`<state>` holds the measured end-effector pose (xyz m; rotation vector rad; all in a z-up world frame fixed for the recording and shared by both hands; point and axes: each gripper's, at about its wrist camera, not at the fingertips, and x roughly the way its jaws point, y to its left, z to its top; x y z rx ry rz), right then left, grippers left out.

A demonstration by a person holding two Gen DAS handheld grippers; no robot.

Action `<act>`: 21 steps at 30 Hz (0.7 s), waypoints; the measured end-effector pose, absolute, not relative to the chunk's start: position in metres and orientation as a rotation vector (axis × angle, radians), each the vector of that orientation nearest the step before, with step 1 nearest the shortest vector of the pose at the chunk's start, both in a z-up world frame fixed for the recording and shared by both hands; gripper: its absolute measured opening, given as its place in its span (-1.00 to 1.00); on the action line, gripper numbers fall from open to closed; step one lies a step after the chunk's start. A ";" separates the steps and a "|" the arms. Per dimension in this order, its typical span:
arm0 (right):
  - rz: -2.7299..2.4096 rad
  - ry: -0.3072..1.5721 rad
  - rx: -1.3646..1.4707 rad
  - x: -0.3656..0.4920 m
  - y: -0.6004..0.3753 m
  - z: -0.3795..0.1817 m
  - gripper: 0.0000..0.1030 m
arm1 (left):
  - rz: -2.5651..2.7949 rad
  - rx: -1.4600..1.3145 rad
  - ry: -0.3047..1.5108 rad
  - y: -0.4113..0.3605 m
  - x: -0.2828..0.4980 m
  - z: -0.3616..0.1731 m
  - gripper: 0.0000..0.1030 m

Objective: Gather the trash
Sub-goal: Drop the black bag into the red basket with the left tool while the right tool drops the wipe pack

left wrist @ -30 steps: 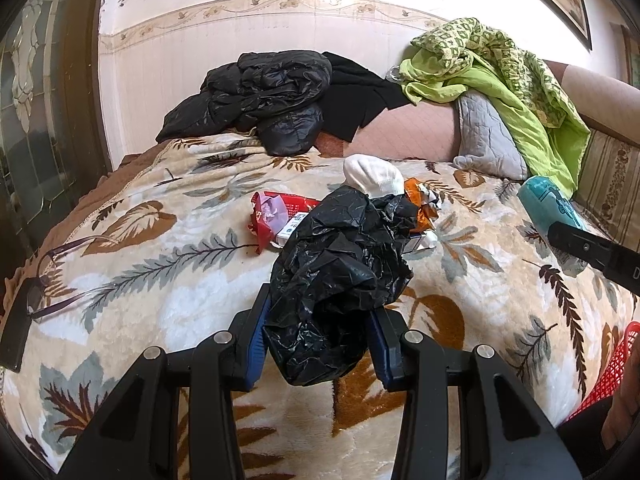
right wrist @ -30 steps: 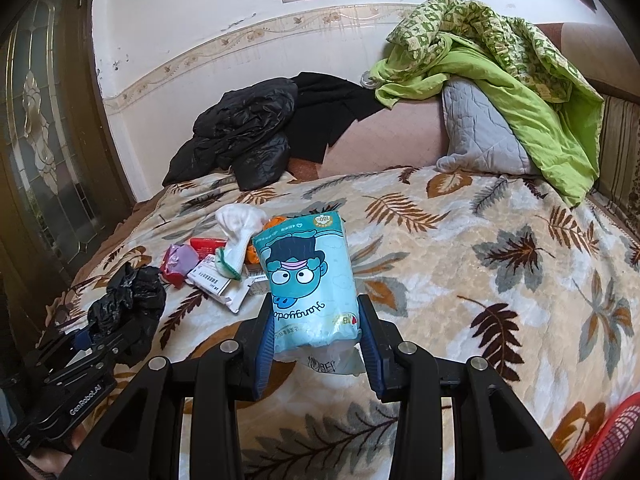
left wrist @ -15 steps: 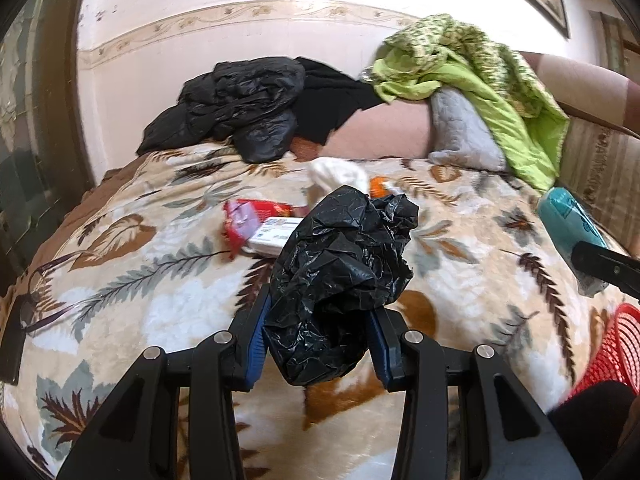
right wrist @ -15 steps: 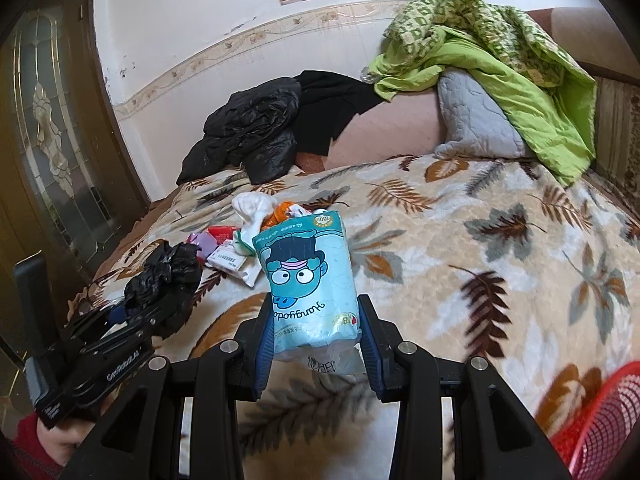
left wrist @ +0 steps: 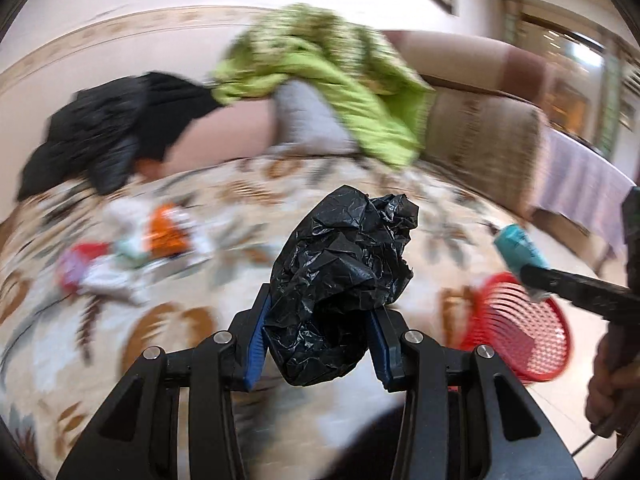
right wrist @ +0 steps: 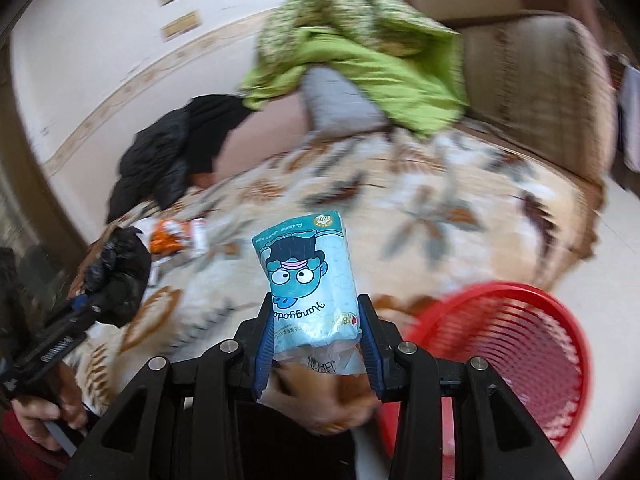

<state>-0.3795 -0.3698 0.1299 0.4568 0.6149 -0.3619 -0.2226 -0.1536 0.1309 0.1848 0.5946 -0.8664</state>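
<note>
My left gripper (left wrist: 318,338) is shut on a crumpled black plastic bag (left wrist: 340,280) and holds it above the bed's front edge. My right gripper (right wrist: 316,344) is shut on a light blue cartoon packet (right wrist: 310,280). A red mesh basket (right wrist: 504,352) stands on the floor at the lower right; it also shows in the left wrist view (left wrist: 520,328). The packet (left wrist: 518,250) in the right gripper hangs over the basket's far rim there. More wrappers (left wrist: 132,248) lie on the leaf-patterned blanket (left wrist: 100,340).
Black jackets (left wrist: 96,140), a green quilt (left wrist: 320,80) and a grey pillow (left wrist: 308,120) are piled at the head of the bed. A brown padded bed end (right wrist: 532,92) rises on the right. Pale floor (left wrist: 580,264) lies beyond it.
Both grippers have swung to the right with their loads. The red basket has come into fuller view in both cameras. The background is motion-blurred.
</note>
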 end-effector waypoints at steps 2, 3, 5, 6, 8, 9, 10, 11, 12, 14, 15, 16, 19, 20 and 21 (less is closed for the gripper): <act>-0.422 0.626 0.483 -0.402 -0.390 0.123 -0.20 | -0.943 0.219 0.606 -0.181 -0.238 0.132 -0.19; -0.444 0.630 0.497 -0.412 -0.398 0.119 -0.20 | -0.987 0.237 0.616 -0.197 -0.247 0.133 -0.19; -0.485 0.640 0.527 -0.430 -0.415 0.113 -0.20 | -1.069 0.265 0.642 -0.226 -0.264 0.132 -0.19; -0.505 0.645 0.539 -0.438 -0.421 0.109 -0.20 | -1.116 0.280 0.664 -0.242 -0.273 0.130 -0.19; -0.530 0.656 0.558 -0.448 -0.432 0.104 -0.20 | -1.167 0.303 0.693 -0.263 -0.285 0.126 -0.19; -0.542 0.663 0.568 -0.453 -0.437 0.100 -0.18 | -1.192 0.315 0.712 -0.274 -0.290 0.123 -0.19; -0.550 0.665 0.575 -0.457 -0.440 0.098 -0.17 | -1.211 0.326 0.728 -0.285 -0.296 0.120 -0.19; -0.557 0.667 0.581 -0.459 -0.443 0.095 -0.16 | -1.224 0.338 0.740 -0.294 -0.300 0.117 -0.18; -0.568 0.668 0.587 -0.464 -0.446 0.093 -0.11 | -1.237 0.353 0.749 -0.306 -0.305 0.114 -0.18; -0.584 0.658 0.607 -0.471 -0.452 0.091 -0.06 | -1.253 0.368 0.759 -0.320 -0.314 0.110 -0.14; -0.596 0.659 0.608 -0.473 -0.455 0.091 0.02 | -1.267 0.371 0.772 -0.326 -0.316 0.109 0.01; -0.609 0.660 0.607 -0.475 -0.457 0.091 0.06 | -1.278 0.369 0.783 -0.331 -0.317 0.108 0.10; -0.629 0.649 0.605 -0.481 -0.464 0.096 0.20 | -1.302 0.359 0.785 -0.341 -0.321 0.110 0.30; -0.633 0.647 0.601 -0.482 -0.465 0.097 0.23 | -1.300 0.357 0.782 -0.343 -0.320 0.111 0.36; -0.639 0.645 0.596 -0.482 -0.466 0.100 0.25 | -1.294 0.351 0.783 -0.343 -0.318 0.112 0.38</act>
